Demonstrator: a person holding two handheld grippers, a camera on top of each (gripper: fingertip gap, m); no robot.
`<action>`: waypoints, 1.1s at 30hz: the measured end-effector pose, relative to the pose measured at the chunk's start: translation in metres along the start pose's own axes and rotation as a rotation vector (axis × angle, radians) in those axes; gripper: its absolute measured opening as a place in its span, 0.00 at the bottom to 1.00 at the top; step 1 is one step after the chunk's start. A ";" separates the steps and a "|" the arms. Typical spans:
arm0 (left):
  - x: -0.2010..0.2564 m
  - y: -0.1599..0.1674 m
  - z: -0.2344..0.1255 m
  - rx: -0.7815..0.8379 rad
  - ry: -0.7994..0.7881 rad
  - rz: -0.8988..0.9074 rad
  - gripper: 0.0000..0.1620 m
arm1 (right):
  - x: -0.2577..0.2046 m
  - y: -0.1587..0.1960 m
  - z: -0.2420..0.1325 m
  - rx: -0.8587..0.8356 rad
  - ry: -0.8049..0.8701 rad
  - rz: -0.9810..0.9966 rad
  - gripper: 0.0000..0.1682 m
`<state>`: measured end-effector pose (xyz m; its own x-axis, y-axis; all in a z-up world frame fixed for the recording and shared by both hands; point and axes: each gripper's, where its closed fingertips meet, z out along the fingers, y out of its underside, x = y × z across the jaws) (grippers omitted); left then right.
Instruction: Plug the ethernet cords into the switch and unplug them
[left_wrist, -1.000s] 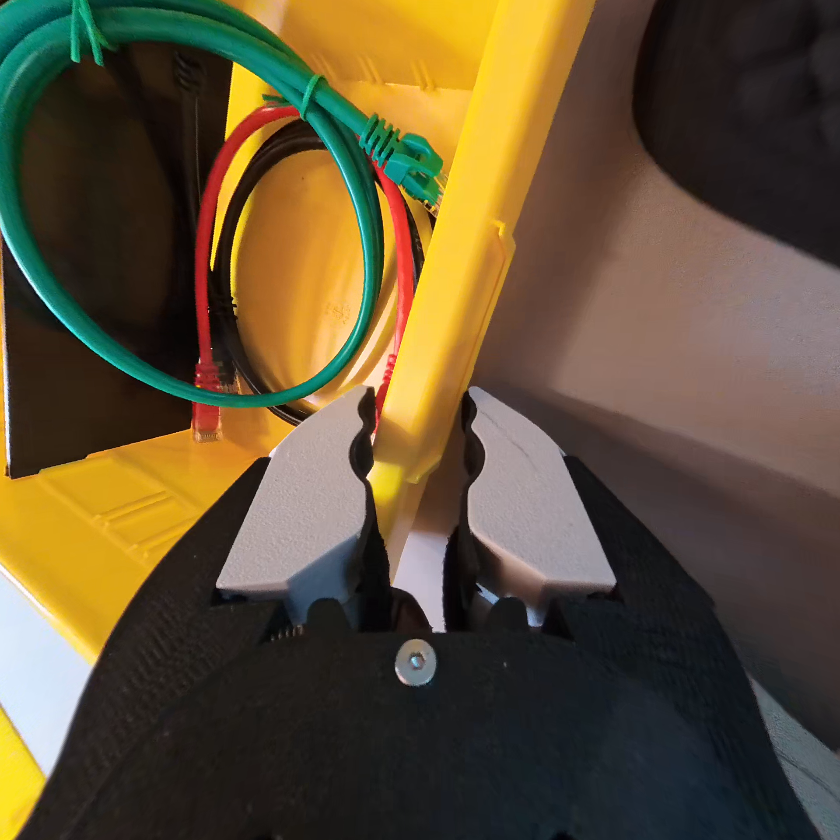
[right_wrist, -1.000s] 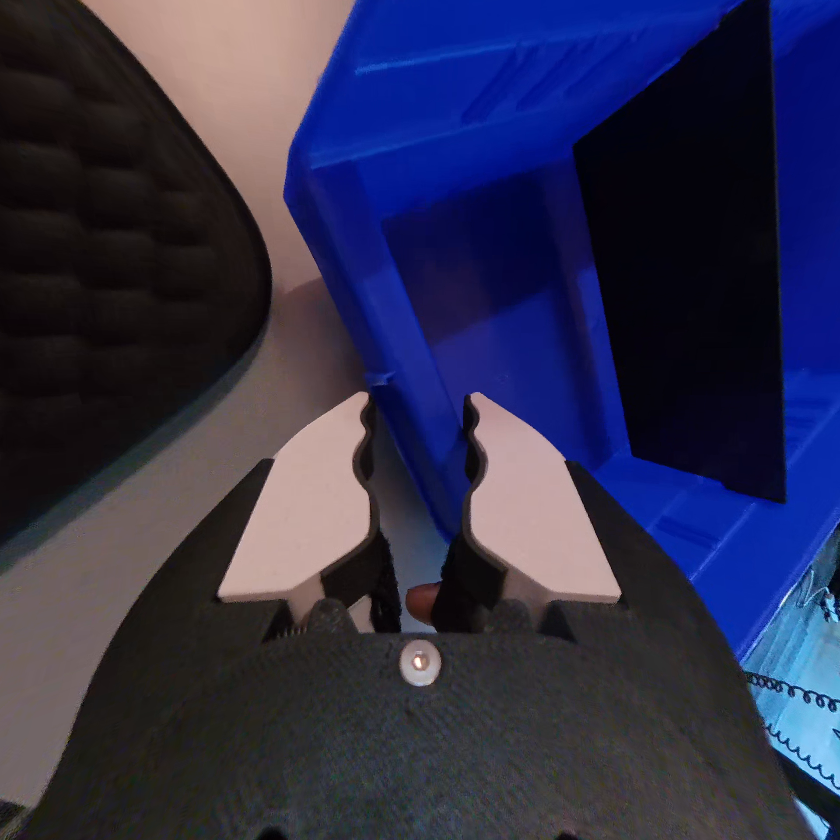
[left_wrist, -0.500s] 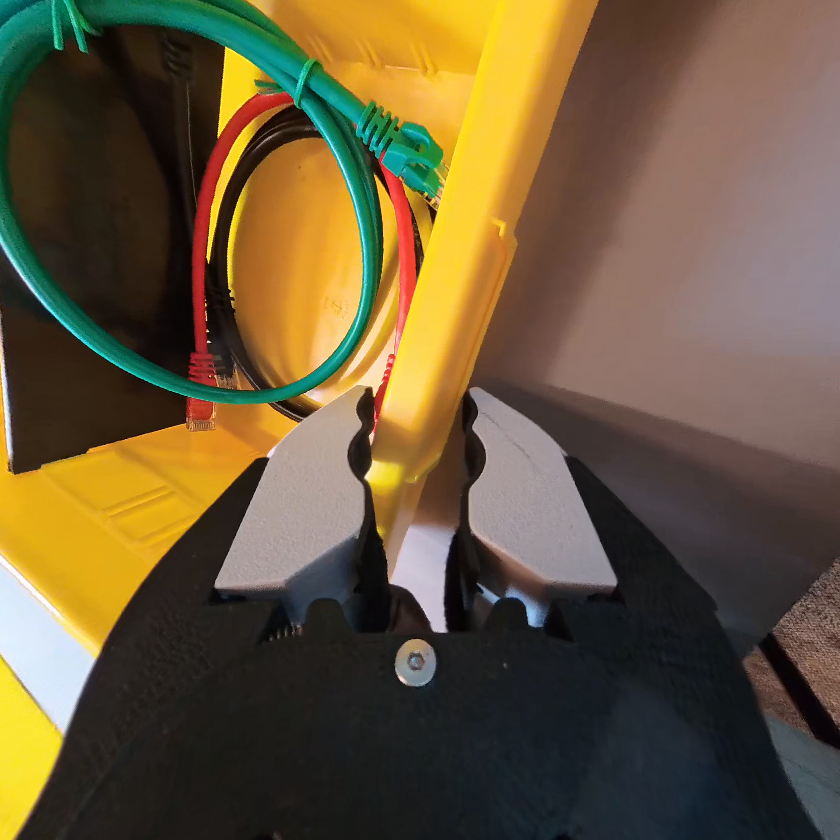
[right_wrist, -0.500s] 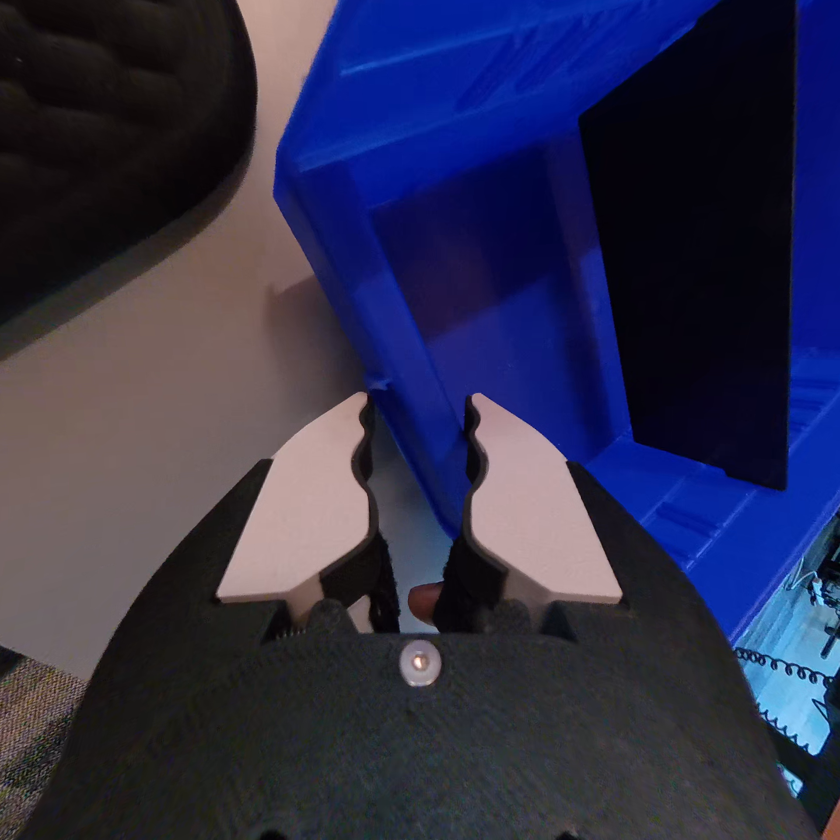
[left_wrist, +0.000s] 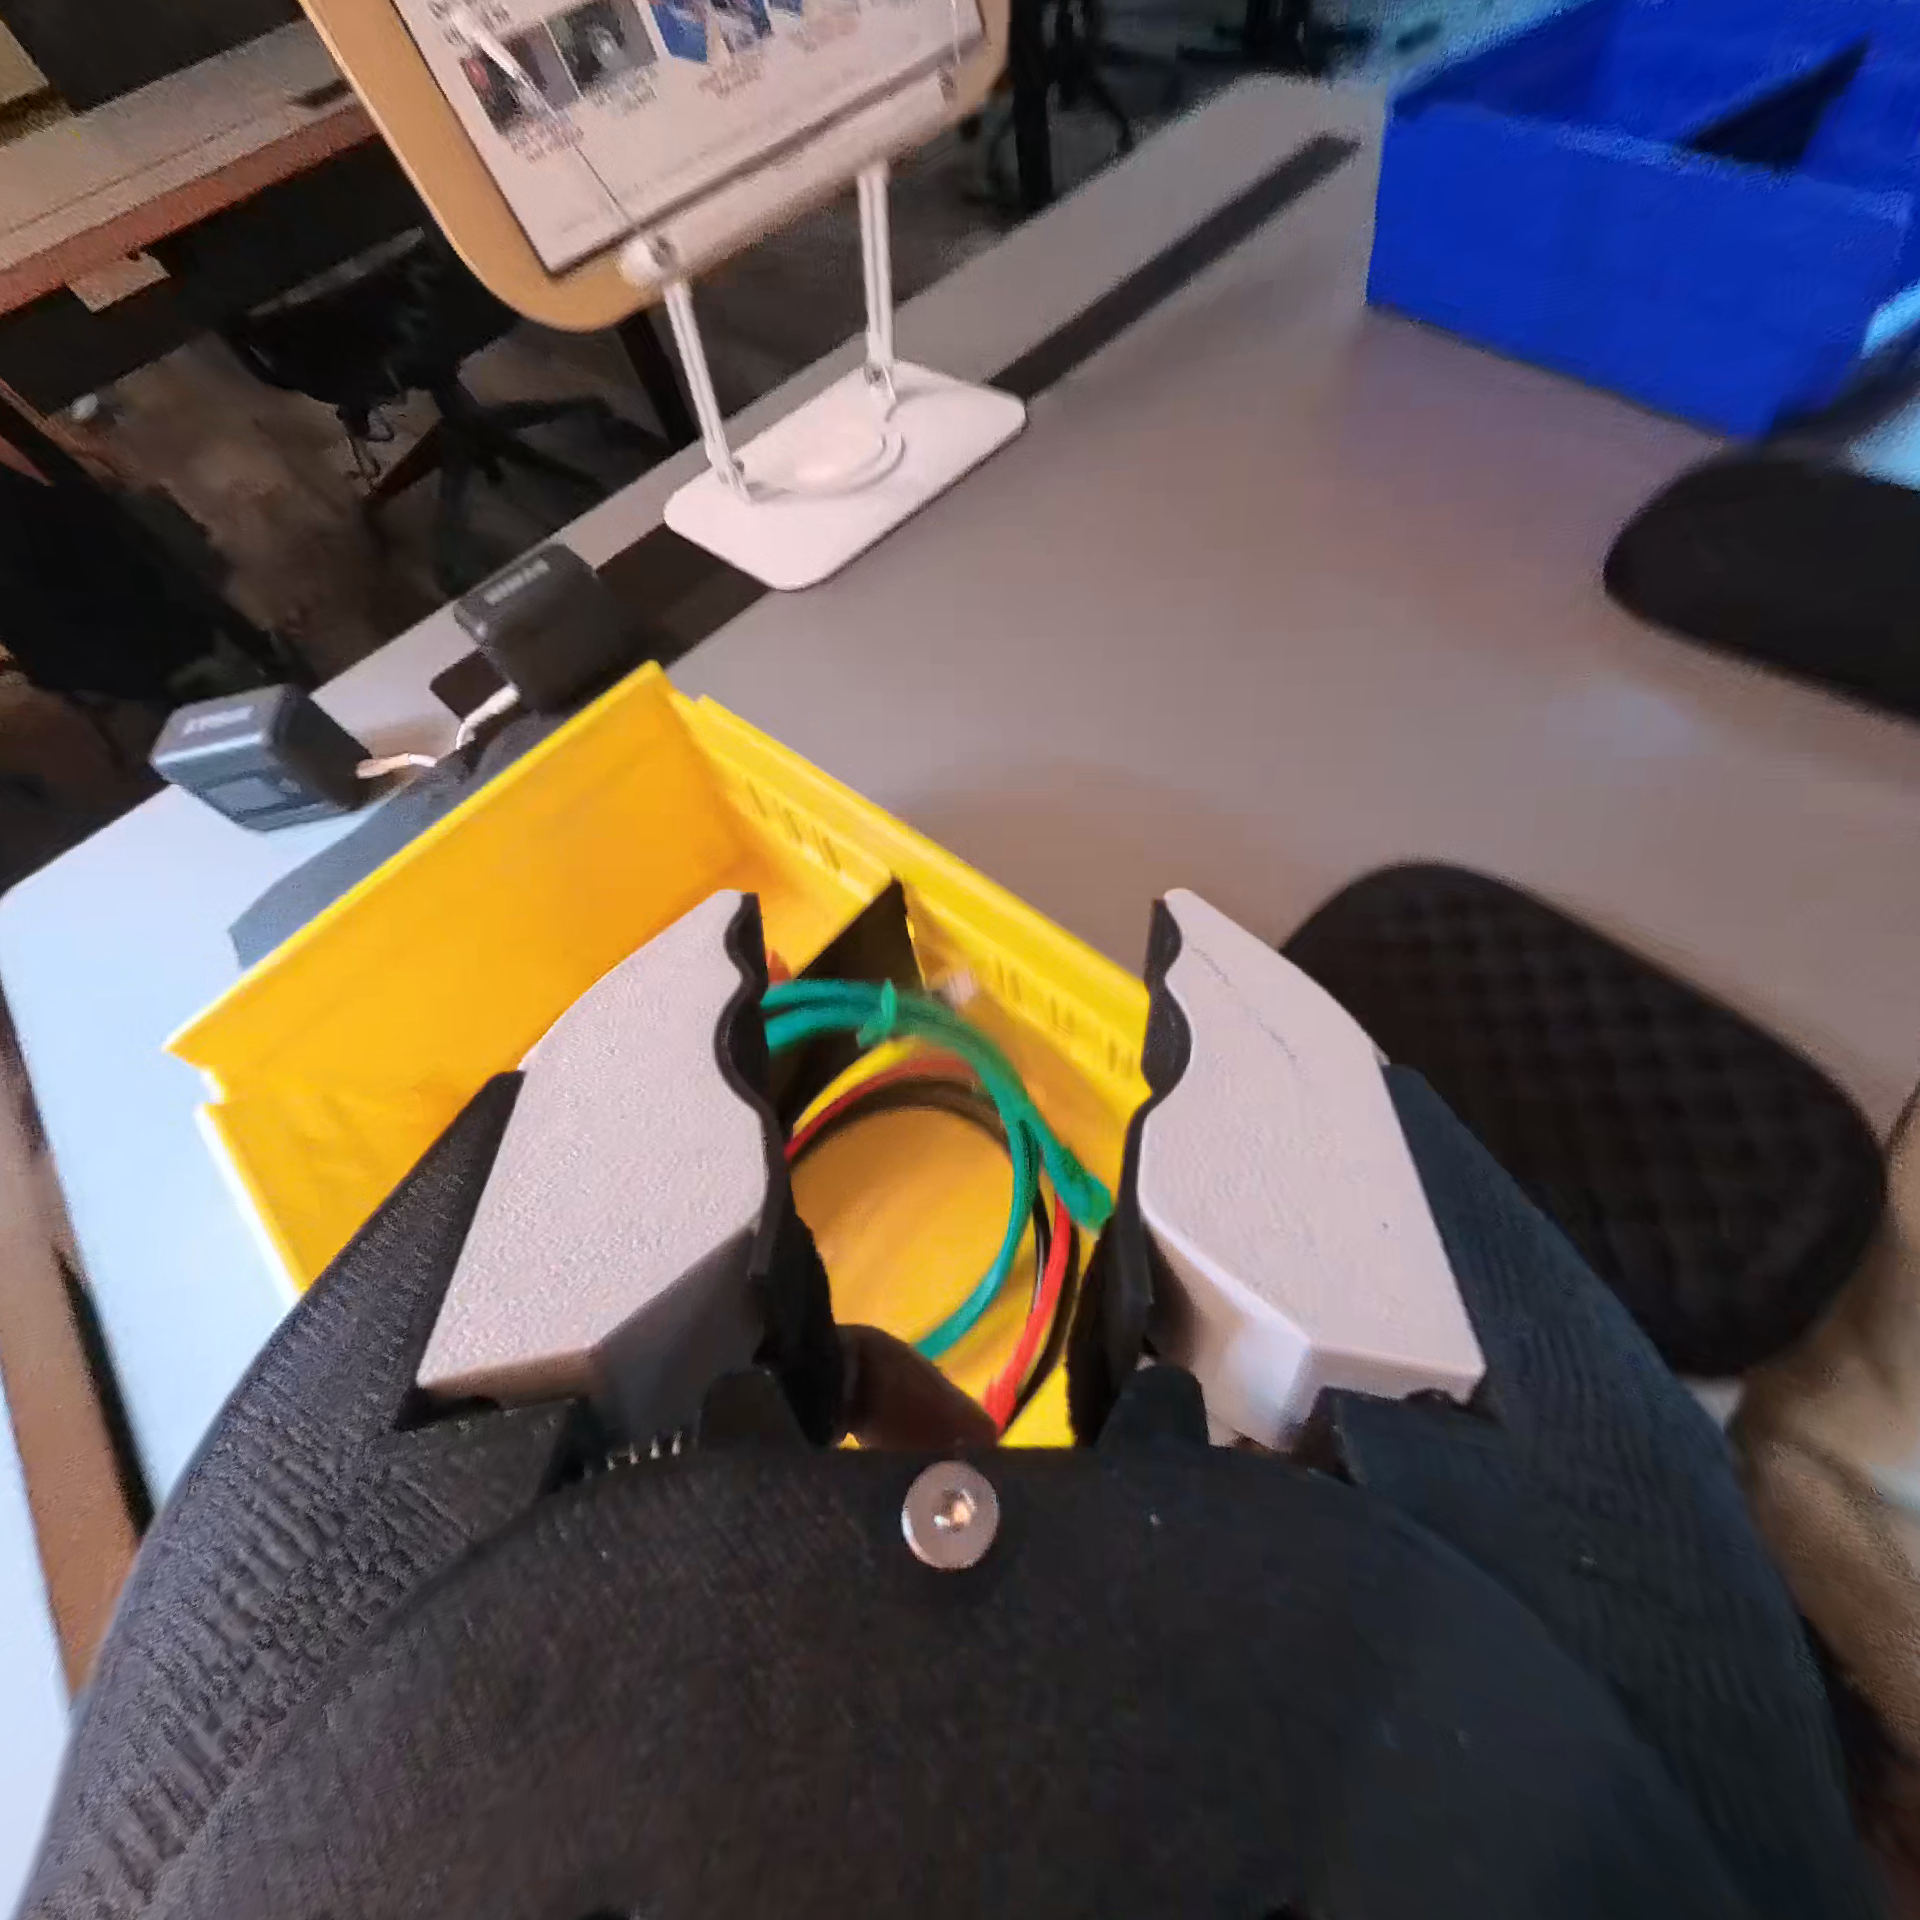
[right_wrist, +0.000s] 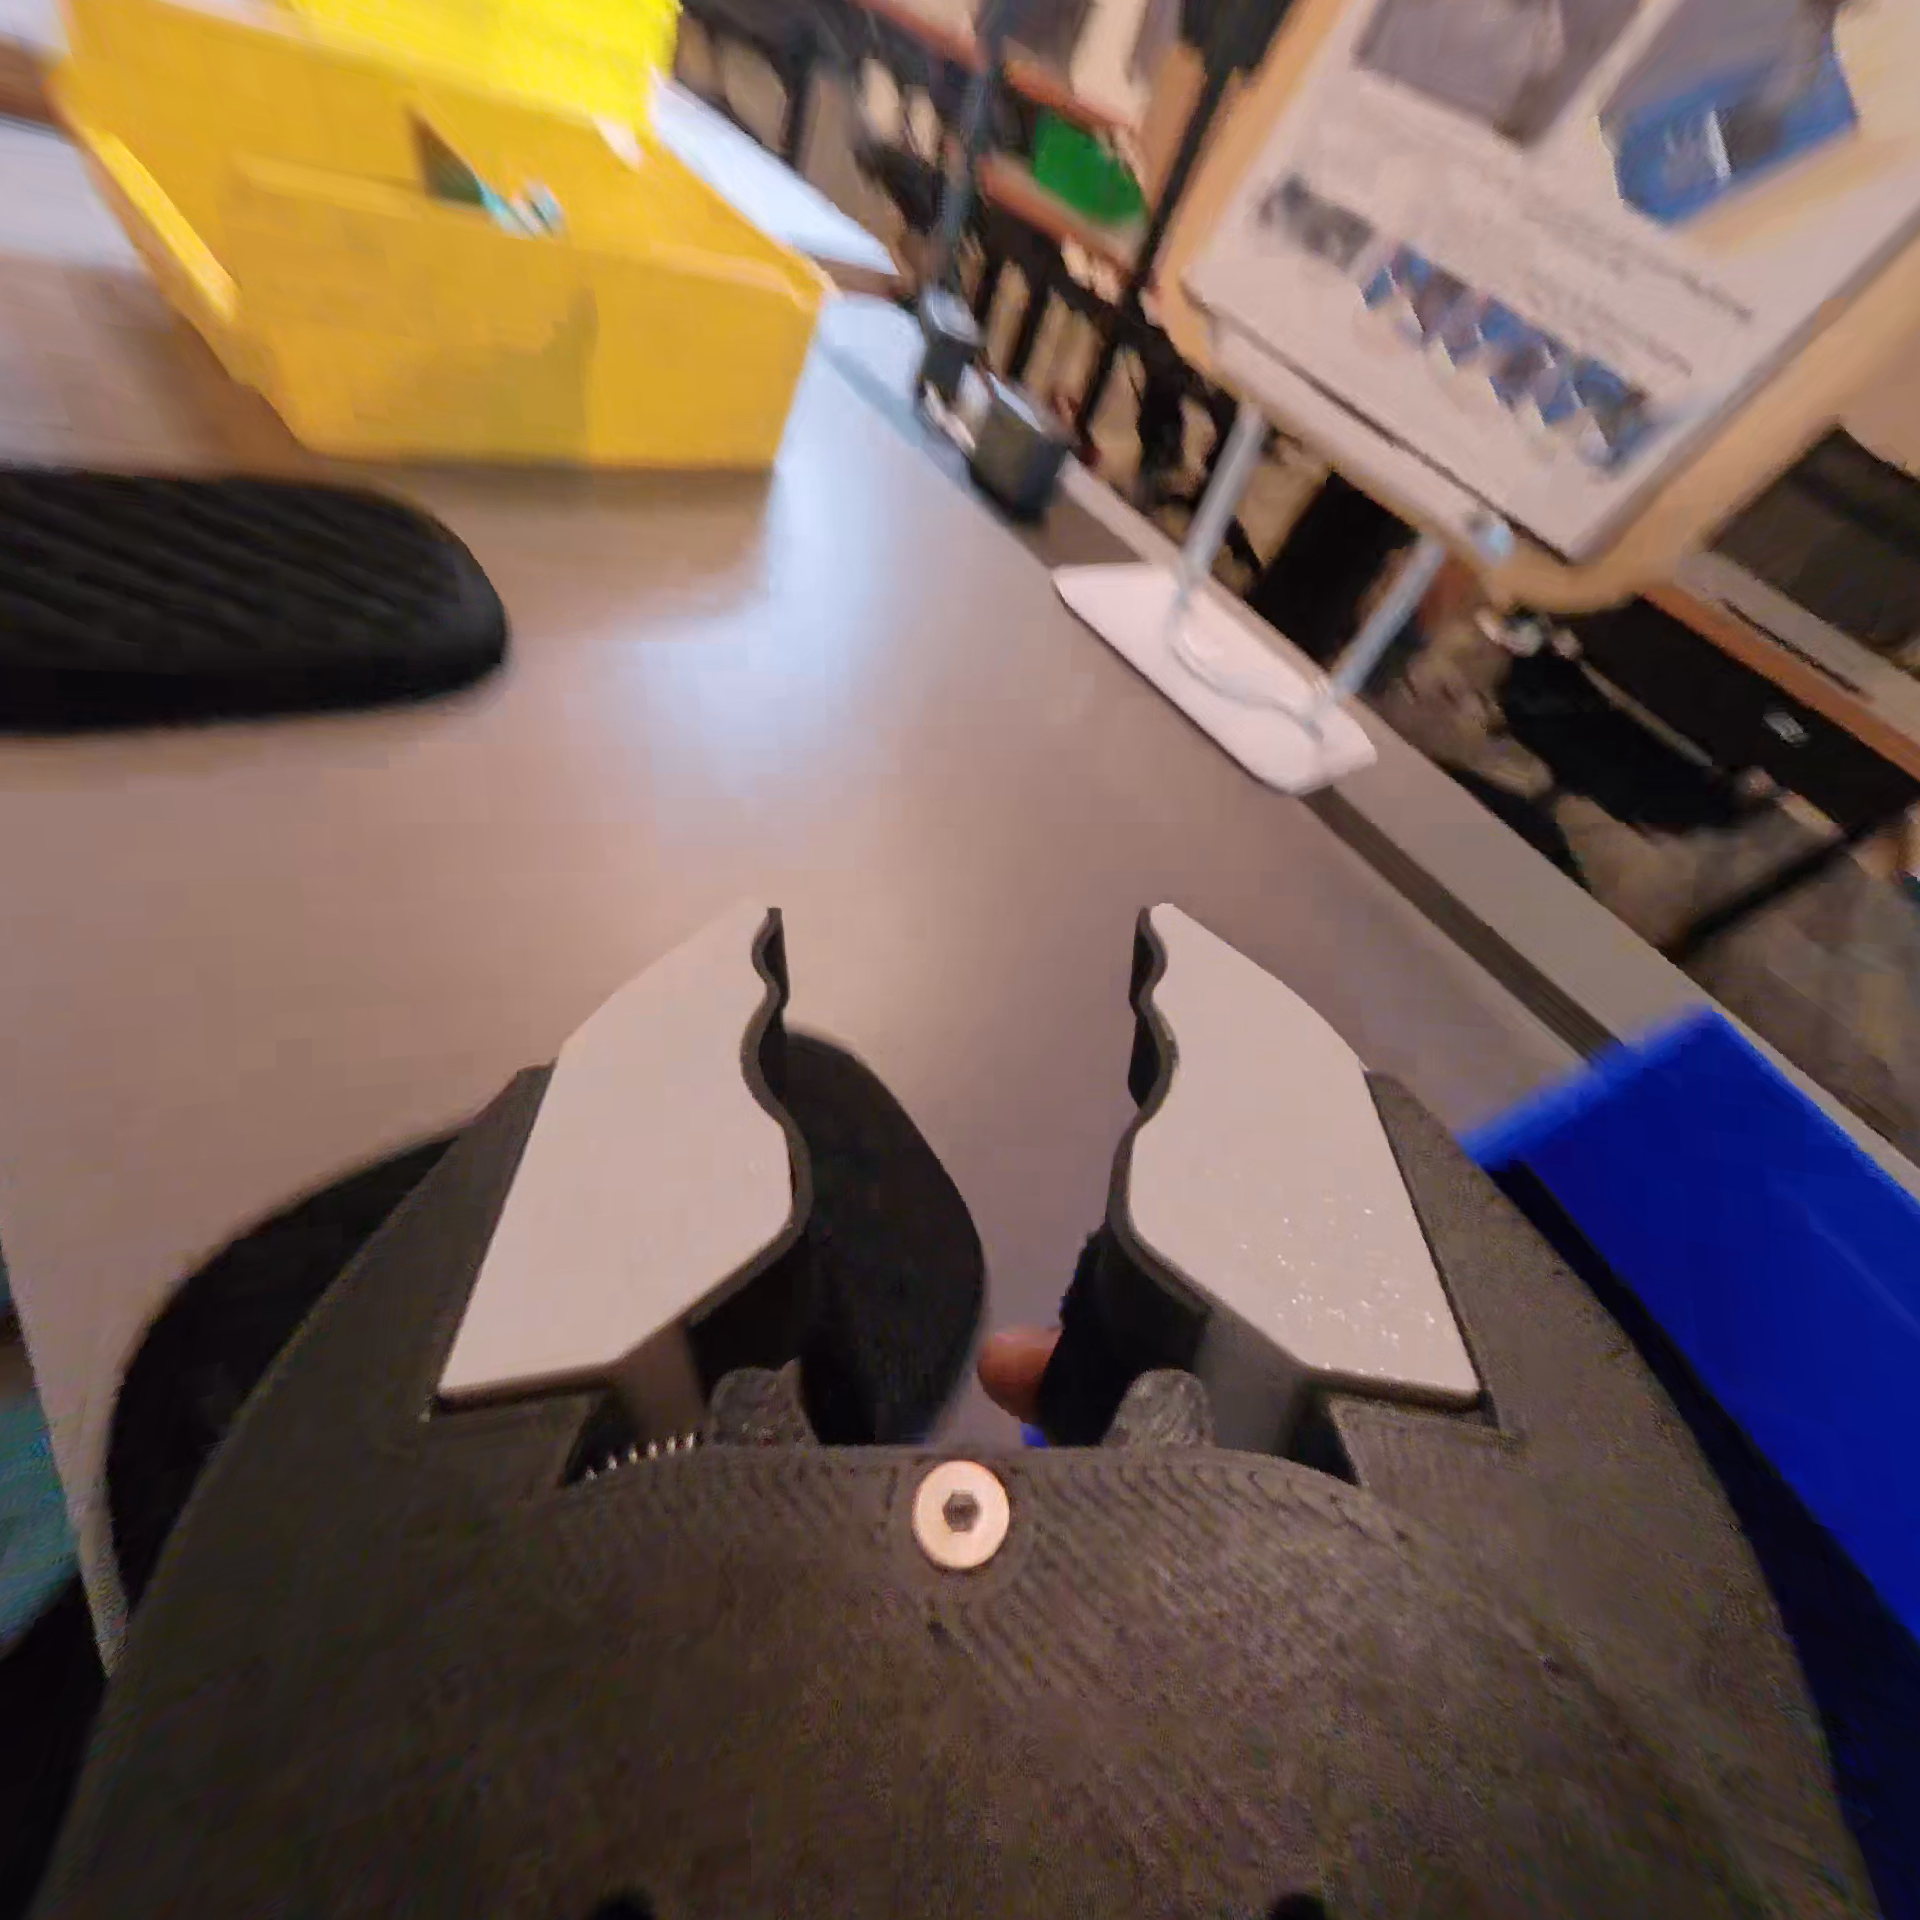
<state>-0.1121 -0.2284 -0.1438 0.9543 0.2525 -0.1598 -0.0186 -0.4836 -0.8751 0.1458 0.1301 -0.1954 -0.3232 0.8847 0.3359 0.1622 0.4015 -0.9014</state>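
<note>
Left gripper: my fingers spread apart, empty, above the yellow bin
Cords: green cord, red cord and a black one coiled in that bin, centre of frame
Right gripper: my fingers apart, empty, over the grey table
Blue bin: lower right
Switch: cannot tell where

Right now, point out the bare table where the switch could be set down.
Free: the grey table between the yellow bin, the sign stand's white base and the blue bin. Crowded: inside the yellow bin, filled with coiled cords; black pads line the near side.
</note>
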 end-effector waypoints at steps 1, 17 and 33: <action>-0.008 -0.011 0.009 0.015 -0.001 -0.036 0.43 | -0.011 -0.011 0.012 0.079 -0.051 0.017 0.37; -0.113 0.109 0.136 -0.916 0.122 -0.109 0.55 | -0.071 -0.010 0.070 0.232 -0.338 0.186 0.23; -0.108 0.149 0.153 -1.059 0.200 -0.003 0.46 | -0.069 -0.007 0.072 0.216 -0.333 0.200 0.22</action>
<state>-0.2631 -0.1999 -0.3269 0.9872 0.1593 0.0033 0.1594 -0.9870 -0.0191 0.1005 0.0490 -0.2321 -0.5940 0.8010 0.0743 0.0651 0.1399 -0.9880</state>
